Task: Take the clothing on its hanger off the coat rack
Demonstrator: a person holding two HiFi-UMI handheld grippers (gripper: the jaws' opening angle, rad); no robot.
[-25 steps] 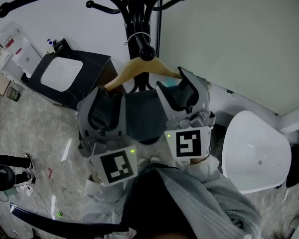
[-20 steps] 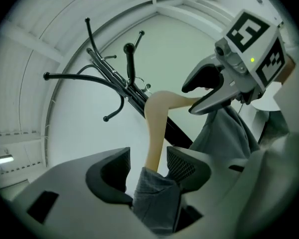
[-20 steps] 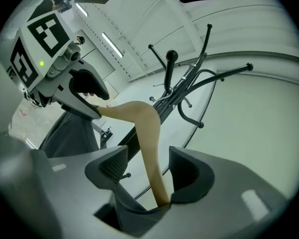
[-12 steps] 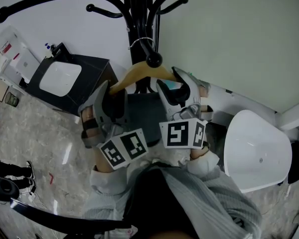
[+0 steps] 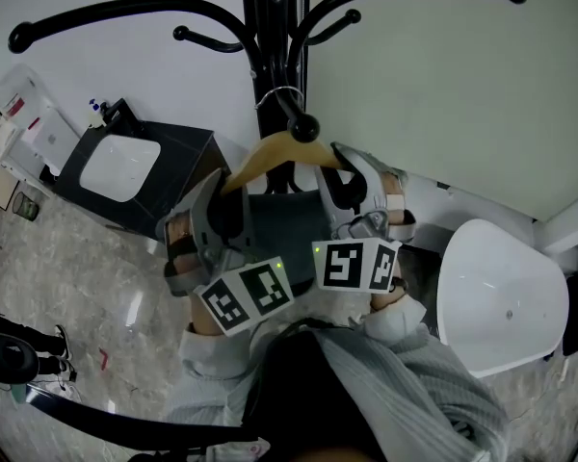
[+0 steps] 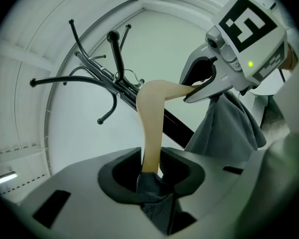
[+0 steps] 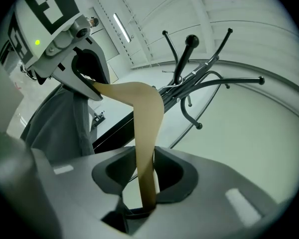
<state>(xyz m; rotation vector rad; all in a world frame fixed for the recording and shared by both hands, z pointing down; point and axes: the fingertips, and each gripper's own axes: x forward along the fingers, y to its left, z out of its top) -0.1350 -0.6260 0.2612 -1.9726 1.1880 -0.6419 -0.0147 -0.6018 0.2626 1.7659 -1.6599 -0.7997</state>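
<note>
Left gripper view: claw (image 6: 152, 172) just closed on hanger (image 6: 150, 128); head view hides grip.

Marbled floor (image 5: 67, 258), white wall (image 5: 443, 94), black cabinet (image 5: 185, 144).

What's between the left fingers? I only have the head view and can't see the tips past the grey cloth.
Observer: In the left gripper view, the left gripper has just closed on one arm of the wooden hanger. Some of the dark grey garment is caught in with the wood.
Operator: Right side?
Observer: In the right gripper view, the right gripper has just closed on the hanger's other arm. The wood is bare where it enters the fingers.
</note>
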